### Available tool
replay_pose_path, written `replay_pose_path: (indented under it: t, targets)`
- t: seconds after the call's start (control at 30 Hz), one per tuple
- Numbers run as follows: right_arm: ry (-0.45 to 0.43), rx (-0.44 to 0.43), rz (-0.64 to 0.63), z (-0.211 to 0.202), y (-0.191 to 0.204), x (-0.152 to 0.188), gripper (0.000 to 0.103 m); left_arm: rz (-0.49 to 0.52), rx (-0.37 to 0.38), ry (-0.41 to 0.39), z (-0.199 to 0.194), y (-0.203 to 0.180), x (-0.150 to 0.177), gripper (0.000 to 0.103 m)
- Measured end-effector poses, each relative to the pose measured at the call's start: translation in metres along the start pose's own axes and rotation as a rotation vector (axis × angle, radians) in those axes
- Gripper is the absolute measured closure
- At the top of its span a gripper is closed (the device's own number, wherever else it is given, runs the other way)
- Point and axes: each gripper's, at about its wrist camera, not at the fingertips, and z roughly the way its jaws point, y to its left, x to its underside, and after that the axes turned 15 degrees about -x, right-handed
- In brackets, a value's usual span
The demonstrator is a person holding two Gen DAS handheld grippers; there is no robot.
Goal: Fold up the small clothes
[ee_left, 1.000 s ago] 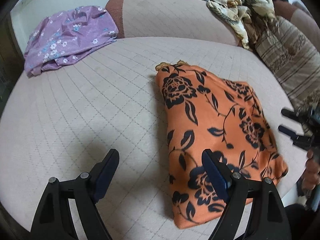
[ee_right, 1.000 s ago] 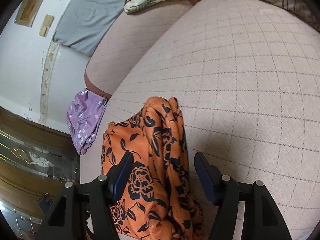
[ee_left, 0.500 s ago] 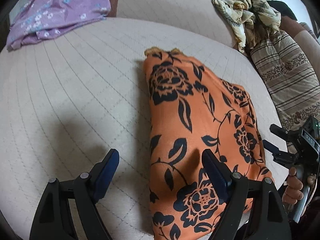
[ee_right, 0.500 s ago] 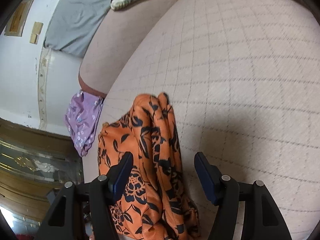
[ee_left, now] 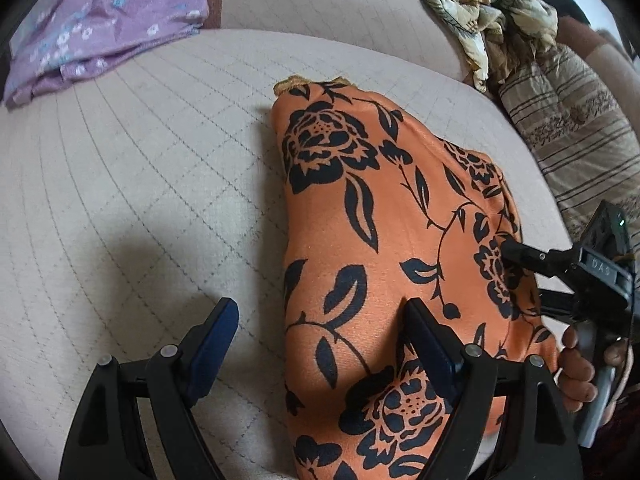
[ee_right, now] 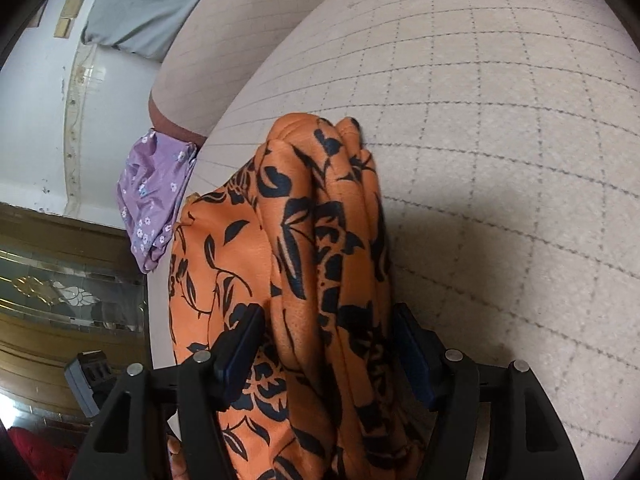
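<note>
Downward-tilted, both tongs astride orange garment.

A folded floral garment lies on a sofa seat. The left tongs straddle its near left edge; the right tongs straddle its bunched right edge. Another folded garment sits far left; crumpled cloth far right.

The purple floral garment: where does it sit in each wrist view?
Left wrist: purple floral garment at upper left, on the cushion's far edge.
Right wrist: left of centre, beyond the orange floral garment.
Shared landmark: the orange floral garment, on the quilted cushion.
</note>
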Motion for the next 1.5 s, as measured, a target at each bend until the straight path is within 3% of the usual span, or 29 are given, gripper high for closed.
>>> replay_pose_path:
  t: [0.1, 0.27, 0.43, 1.17, 1.5]
  targets:
    - [0.002, -0.014, -0.016, 0.004, 0.002, 0.001, 0.036, 0.041, -0.053, -0.032, -0.006, -0.01, 0.0, 0.018]
    - [0.004, -0.016, -0.027, 0.009, 0.001, 0.003, 0.049, 0.127, -0.114, -0.083, -0.012, -0.029, 0.004, 0.018]
    - [0.005, -0.02, -0.034, 0.008, -0.001, 0.003, 0.052, 0.181, -0.148, -0.117, -0.016, -0.041, 0.005, 0.018]
    - [0.002, -0.022, -0.058, 0.013, 0.002, 0.001, 0.057, 0.192, -0.141, -0.127, -0.007, -0.047, -0.003, 0.023]
    - [0.0, -0.02, -0.069, 0.015, 0.004, 0.003, 0.057, 0.218, -0.177, -0.163, -0.007, -0.054, 0.0, 0.024]
